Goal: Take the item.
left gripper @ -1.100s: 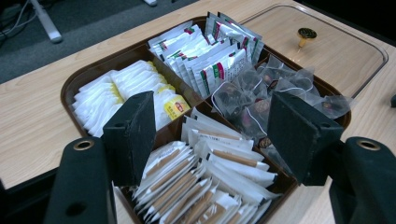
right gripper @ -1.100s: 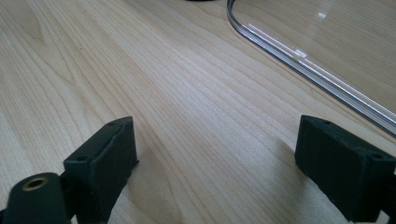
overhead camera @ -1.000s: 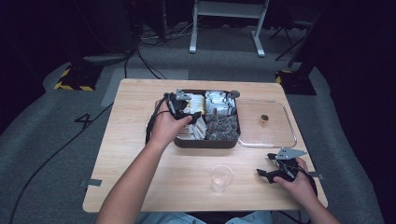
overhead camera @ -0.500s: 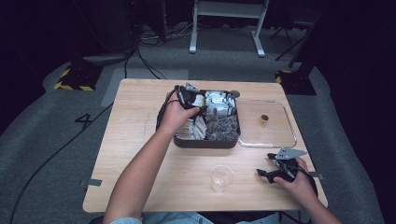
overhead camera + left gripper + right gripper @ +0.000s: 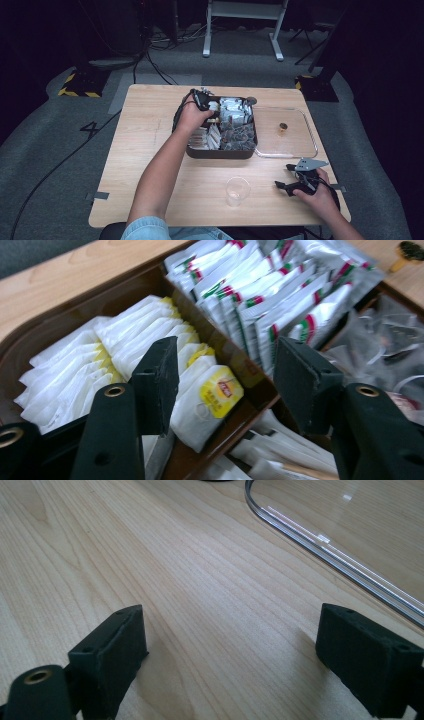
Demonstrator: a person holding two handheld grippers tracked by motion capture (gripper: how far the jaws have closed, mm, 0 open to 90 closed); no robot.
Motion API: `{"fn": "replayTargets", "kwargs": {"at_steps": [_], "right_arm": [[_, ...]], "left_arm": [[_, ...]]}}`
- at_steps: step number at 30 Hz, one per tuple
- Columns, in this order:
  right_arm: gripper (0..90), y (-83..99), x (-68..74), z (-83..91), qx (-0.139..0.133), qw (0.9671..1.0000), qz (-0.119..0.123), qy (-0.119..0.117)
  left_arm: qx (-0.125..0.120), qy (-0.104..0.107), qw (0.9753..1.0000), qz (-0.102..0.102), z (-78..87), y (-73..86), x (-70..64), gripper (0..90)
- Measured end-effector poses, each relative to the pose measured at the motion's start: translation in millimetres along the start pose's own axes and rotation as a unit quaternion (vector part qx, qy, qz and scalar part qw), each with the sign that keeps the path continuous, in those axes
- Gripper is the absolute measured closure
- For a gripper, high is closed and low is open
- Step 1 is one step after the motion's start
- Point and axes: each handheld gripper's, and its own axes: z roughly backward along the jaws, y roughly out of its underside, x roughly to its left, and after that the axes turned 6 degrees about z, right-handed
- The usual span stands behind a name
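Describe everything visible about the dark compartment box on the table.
The dark brown box is a shallow, rounded-corner tray, plastic by its look, lying flat near the table's middle. Dividers split it into compartments: white tea bags with yellow tags, silver sachets with red and green marks, clear wrapped packets and white paper sachets. It is open; a clear lid lies flat against its right side. The left gripper hovers open over the tea bags.
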Motion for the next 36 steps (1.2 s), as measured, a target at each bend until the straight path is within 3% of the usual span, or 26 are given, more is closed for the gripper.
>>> {"fn": "replayTargets", "kwargs": {"at_steps": [6, 13, 22, 32, 36], "right_arm": [[12.9, 0.0, -0.1, -0.1, 0.000, 1.0000, 0.001, 0.000], [12.9, -0.1, -0.6, -0.2, -0.001, 1.0000, 0.003, -0.002], [12.9, -0.1, -0.5, -0.2, -0.001, 1.0000, 0.002, -0.002], [12.9, -0.1, -0.6, -0.2, -0.001, 1.0000, 0.003, -0.002], [12.9, -0.1, -0.7, -0.2, -0.001, 1.0000, 0.003, -0.002]], "left_arm": [[0.005, 0.005, 0.9998, 0.019, -8.8, -0.2, 9.7, 45.3], [0.032, -0.005, 0.9993, 0.017, -18.4, 3.0, 5.2, 48.5], [0.043, -0.015, 0.9985, 0.028, -28.1, 3.3, 4.6, 48.4], [0.069, -0.014, 0.9969, 0.037, -34.4, 3.8, 5.3, 49.0], [0.075, -0.018, 0.9963, 0.037, -34.9, 4.0, 4.0, 54.5]]}}
